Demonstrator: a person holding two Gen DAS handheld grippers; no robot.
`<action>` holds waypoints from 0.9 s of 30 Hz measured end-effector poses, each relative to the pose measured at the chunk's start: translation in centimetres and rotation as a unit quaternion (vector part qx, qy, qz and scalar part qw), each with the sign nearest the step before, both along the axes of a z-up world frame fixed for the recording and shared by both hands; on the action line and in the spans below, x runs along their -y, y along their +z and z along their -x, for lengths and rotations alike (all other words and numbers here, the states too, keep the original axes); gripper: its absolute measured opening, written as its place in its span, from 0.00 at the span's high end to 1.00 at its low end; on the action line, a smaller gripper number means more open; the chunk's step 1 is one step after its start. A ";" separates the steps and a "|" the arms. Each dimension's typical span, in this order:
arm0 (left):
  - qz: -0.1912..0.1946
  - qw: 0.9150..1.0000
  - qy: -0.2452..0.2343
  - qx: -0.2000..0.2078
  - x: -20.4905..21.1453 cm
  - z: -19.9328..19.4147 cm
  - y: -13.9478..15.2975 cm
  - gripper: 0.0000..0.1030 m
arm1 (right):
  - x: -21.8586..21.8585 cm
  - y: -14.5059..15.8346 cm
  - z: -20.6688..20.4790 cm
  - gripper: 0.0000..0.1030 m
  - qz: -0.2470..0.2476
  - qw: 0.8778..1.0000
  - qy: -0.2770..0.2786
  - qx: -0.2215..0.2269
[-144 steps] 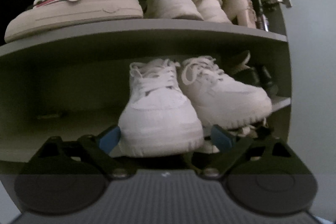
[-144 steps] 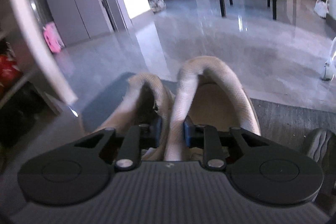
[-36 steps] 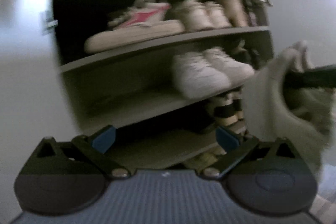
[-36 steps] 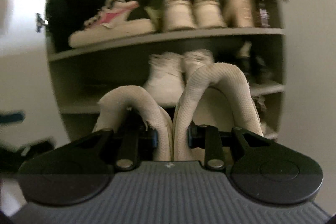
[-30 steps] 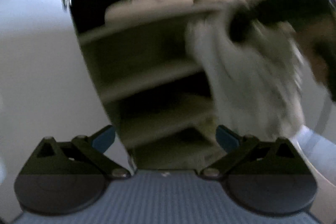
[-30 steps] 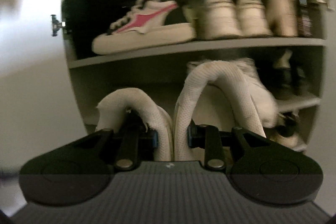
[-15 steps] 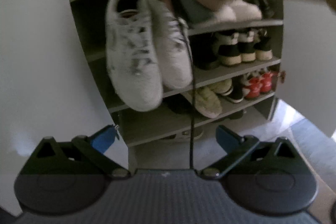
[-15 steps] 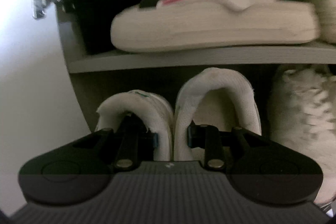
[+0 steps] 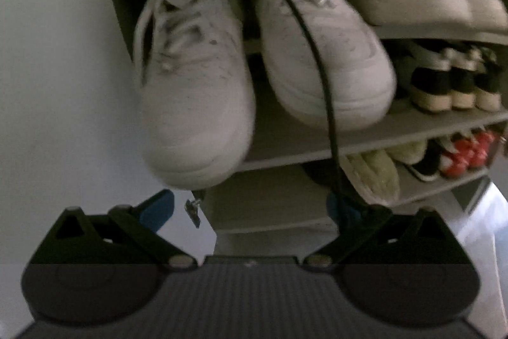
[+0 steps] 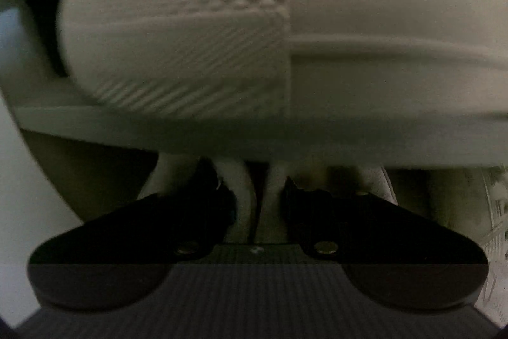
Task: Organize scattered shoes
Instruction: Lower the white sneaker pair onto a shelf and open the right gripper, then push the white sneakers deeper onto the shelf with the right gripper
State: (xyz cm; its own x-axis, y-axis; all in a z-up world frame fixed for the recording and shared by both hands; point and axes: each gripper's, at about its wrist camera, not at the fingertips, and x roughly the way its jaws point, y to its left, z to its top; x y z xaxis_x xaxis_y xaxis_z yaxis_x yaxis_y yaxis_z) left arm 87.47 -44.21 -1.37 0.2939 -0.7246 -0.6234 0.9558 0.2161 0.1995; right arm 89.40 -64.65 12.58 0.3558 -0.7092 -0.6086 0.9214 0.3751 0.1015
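White sneakers hang toes-down as a pair in front of the open shoe cabinet, seen whole only from the left wrist. The left gripper sits below them, spread wide and empty. A black cable runs down across the right-hand shoe. The right wrist shows what the left cannot: the right gripper pinched on the two inner collars. Beyond it, a ribbed white sole fills that view, resting on a shelf edge.
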 end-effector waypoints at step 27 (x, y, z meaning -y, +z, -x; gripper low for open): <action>-0.006 0.999 0.039 -0.027 3.2 -2.6 5.5 0.05 | -3.8 2.0 7.5 0.32 0.075 0.993 0.081 0.045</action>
State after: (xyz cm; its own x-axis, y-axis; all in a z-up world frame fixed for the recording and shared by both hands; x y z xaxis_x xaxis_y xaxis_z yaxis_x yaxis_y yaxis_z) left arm 90.09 -47.38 4.08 0.3148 -0.6927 -0.6489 0.9455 0.2889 0.1504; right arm 81.94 -60.83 14.55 0.5216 -0.7185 -0.4602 0.8369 0.5357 0.1123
